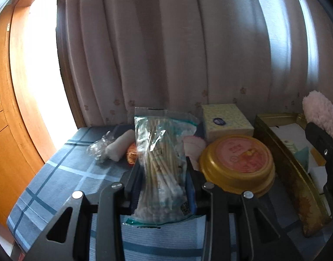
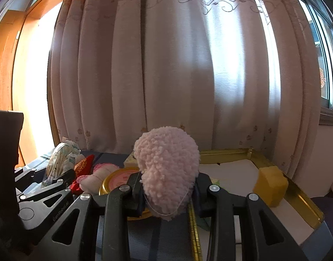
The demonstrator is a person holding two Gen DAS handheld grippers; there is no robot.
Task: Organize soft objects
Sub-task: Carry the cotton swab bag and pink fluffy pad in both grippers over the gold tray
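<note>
My left gripper is shut on a clear bag of cotton swabs and holds it upright above the plaid-covered table; the bag also shows in the right wrist view. My right gripper is shut on a fluffy pink soft object, held over the left rim of the gold tray; this object shows at the right of the left wrist view. A yellow sponge sits in the tray.
A gold round tin with a pink lid stands left of the tray. A yellow tissue box, a white roll in plastic, a red pouch and a pink stuffed item lie behind. Curtains hang close behind the table.
</note>
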